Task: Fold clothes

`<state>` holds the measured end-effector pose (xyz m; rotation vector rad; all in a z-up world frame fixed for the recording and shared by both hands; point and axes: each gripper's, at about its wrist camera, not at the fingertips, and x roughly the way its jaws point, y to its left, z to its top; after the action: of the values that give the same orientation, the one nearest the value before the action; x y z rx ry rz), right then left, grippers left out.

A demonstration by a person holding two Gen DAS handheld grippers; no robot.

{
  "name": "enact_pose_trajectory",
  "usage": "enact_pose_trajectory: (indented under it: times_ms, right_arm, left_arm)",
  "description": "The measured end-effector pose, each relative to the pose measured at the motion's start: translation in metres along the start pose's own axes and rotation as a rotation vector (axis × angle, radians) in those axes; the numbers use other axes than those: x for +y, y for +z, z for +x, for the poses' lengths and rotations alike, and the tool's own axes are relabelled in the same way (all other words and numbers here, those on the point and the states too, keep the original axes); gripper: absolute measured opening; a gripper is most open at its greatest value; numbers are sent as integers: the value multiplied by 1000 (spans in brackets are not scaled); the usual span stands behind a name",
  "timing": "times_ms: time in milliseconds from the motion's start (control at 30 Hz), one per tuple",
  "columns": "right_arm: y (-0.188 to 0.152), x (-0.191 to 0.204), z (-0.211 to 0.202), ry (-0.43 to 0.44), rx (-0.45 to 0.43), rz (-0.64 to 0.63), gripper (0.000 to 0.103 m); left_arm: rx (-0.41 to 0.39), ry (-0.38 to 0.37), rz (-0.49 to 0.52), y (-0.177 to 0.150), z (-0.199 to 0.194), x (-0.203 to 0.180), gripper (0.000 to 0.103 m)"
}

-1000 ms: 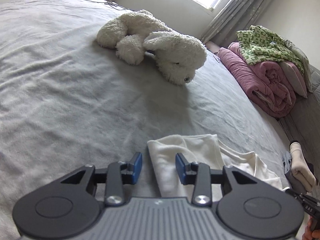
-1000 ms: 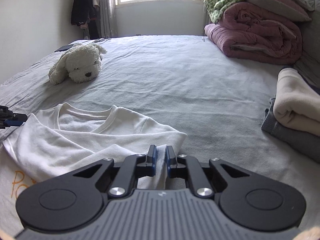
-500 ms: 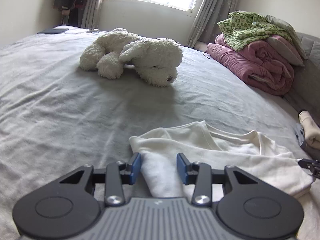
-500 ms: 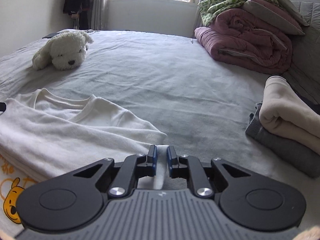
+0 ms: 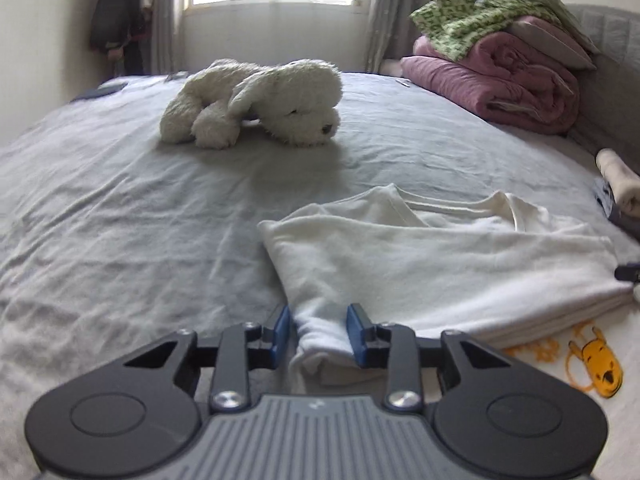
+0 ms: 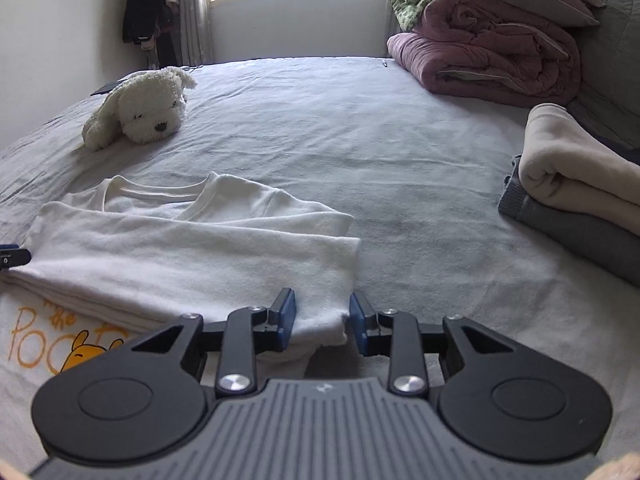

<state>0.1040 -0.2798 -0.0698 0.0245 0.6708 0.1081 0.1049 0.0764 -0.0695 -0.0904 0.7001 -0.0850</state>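
Observation:
A white T-shirt (image 5: pixel 432 264) with a yellow cartoon bear print (image 5: pixel 596 364) lies partly folded on the grey bed; it also shows in the right wrist view (image 6: pixel 192 252). My left gripper (image 5: pixel 320 330) is open, its blue pads on either side of the shirt's left folded corner. My right gripper (image 6: pixel 322 322) is open, its pads on either side of the shirt's right folded corner. The cloth rests on the bed between both pairs of jaws.
A white plush dog (image 5: pixel 260 102) lies further up the bed (image 5: pixel 120 220). Pink and green rolled quilts (image 6: pixel 492 40) are stacked at the far right. Folded beige and grey clothes (image 6: pixel 576 200) lie right of the shirt. Dark clothes hang by the window.
Both grippers carried the shirt's lower edge over towards the collar and came down low. The right gripper was shut on the cloth and has opened. The left has stayed open.

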Motion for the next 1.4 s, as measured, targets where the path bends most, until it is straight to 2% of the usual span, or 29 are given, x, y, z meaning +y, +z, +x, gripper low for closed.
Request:
enact_pose_trajectory:
  times_ms: [200,333,467,600,733,933,1100,1167,1233,1300,1400]
  right_arm:
    - [-4,-4,-40,8,-14,66,33]
    - [-13,-9,-56,59,16,150,37]
    - [-26,-8,-62,131,105,193,38]
    - [-44,-8,-61,279,235,261,39]
    - [-58,-19,-63,376,284,330,38]
    - [-81,-51,-70,533,356,475,30]
    - [-102,-74,-83,634,403,550,25]
    - [-104,-82,-93,649,420,553,25]
    - [-103,-88,-101,618,435,553,41]
    - [-103,-94,-106,599,463,590,41]
    - [-105,-91,-112,578,511,603,41]
  left_arm:
    - [13,2,-89,-7,-34,14,33]
    - [18,-39,-165,-21,-51,28,33]
    - [111,-90,-180,-29,-48,34,32]
    - [137,-172,-212,-39,-49,43,32]
    - [178,-264,-269,-48,-53,56,31]
    - [247,-410,-250,-69,-69,68,30]
    - [322,-550,-302,-92,-80,89,27]
    - [379,-608,-337,-101,-84,96,27]
    - [453,-663,-364,-110,-86,101,28]
    - [516,-685,-375,-114,-89,100,28]
    - [565,-680,-361,-118,-97,93,28]
